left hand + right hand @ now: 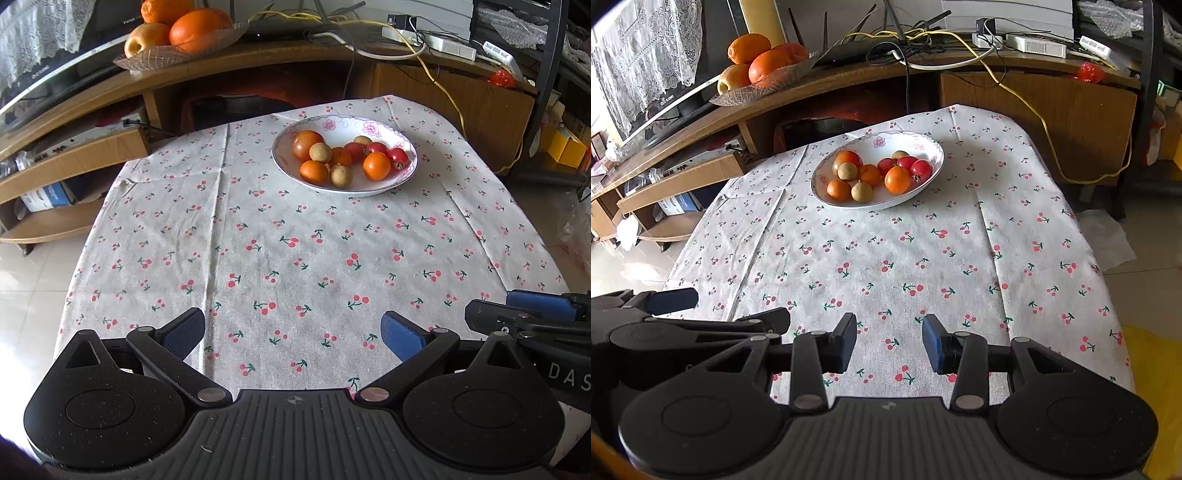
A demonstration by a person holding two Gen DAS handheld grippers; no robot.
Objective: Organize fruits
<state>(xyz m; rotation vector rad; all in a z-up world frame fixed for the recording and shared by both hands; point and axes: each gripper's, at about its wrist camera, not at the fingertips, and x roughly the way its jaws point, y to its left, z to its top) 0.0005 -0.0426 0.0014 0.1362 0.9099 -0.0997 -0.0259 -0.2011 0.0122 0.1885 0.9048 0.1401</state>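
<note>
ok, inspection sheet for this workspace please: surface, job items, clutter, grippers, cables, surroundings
Surface: cherry-print white tablecloth on table, creased.
Job's things: white floral-rimmed ceramic bowl holding small oranges, red tomatoes, tan longans.
Clutter: nothing seen on the cloth.
Grippers: left gripper open, empty; right gripper open, empty; both near the table's front edge.
Cables: yellow cable and black leads trailing off the wooden shelf unit.
Surroundings: glass dish of large oranges, tiled floor.

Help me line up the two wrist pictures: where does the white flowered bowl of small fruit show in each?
Left wrist view: the bowl sits upper centre-right, on the far part of the cherry-print cloth.
Right wrist view: the bowl sits upper centre, slightly left.
Shared landmark: the glass dish of big oranges on the wooden shelf, upper left in both.
</note>
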